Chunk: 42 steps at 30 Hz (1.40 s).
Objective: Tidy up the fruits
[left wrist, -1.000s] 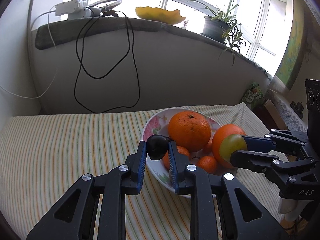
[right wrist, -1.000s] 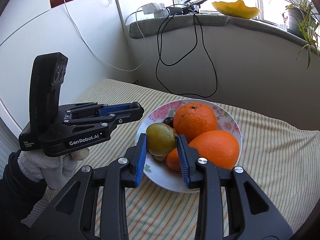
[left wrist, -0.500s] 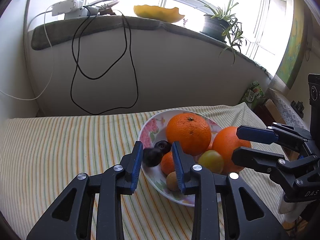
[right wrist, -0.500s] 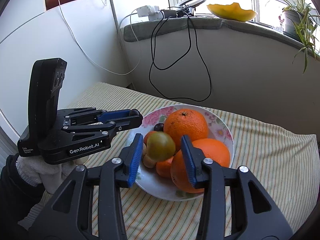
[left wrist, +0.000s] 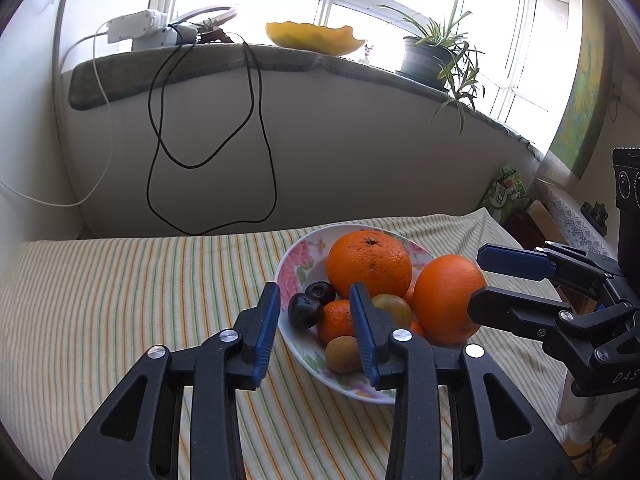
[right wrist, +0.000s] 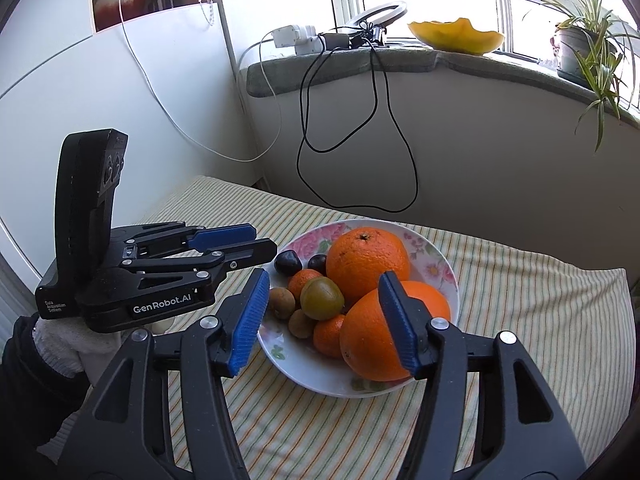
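Observation:
A flowered plate on the striped cloth holds two big oranges, small tangerines, brown kiwi-like fruits and two dark plums. My left gripper hovers at the plate's near rim, its jaws opening. One dark plum lies in the plate between them, untouched by the pads. My right gripper is also opening, over the green plum, which rests loose among the fruit. The near orange sits just behind the right finger.
The striped cloth covers the table up to the wall. A black cable hangs from the windowsill, which carries a white power strip, a yellow dish and a potted plant. A gloved hand holds the left gripper.
Both grippers let go of their fruit. The dark plum dropped from the left jaws into the plate, the green plum from the right jaws, and both pairs of jaws spread wider.

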Motion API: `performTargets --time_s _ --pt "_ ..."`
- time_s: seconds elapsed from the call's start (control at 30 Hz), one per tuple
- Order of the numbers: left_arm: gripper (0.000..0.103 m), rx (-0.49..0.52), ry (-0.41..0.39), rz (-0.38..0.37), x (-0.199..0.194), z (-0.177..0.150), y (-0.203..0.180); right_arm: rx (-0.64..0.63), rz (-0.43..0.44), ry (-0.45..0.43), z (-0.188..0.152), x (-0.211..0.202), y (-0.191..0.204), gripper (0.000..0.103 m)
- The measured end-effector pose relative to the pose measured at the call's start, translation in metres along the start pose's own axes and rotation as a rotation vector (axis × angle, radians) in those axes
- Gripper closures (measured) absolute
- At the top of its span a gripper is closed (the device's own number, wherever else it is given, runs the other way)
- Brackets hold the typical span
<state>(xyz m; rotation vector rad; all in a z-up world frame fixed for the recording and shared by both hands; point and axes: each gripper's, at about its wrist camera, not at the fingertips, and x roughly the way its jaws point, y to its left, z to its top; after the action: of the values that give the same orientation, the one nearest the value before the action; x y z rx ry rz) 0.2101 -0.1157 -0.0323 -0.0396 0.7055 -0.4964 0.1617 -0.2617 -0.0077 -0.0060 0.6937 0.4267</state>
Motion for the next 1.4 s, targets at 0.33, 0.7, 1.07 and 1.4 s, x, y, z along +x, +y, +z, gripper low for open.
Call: performTargets --time_s 0.33,0.7,1.07,1.4 --pt "0.046 0.012 -0.042 0.015 -0.024 -0.005 -0.009 0.033 -0.005 -0.036 -0.004 -0.020 -0.003 0.029" --pt "0.024 0.012 -0.090 0.074 -0.058 -0.016 -0.025 0.062 -0.056 -0.072 -0.018 -0.043 -0.013 0.012" --pt "0.022 -0.001 -0.085 0.148 -0.075 -0.030 -0.042 0.104 -0.136 -0.084 -0.035 -0.058 -0.025 0.011" --pt "0.022 0.020 -0.106 0.192 -0.084 -0.033 -0.049 0.139 -0.153 -0.096 -0.038 -0.065 -0.034 0.009"
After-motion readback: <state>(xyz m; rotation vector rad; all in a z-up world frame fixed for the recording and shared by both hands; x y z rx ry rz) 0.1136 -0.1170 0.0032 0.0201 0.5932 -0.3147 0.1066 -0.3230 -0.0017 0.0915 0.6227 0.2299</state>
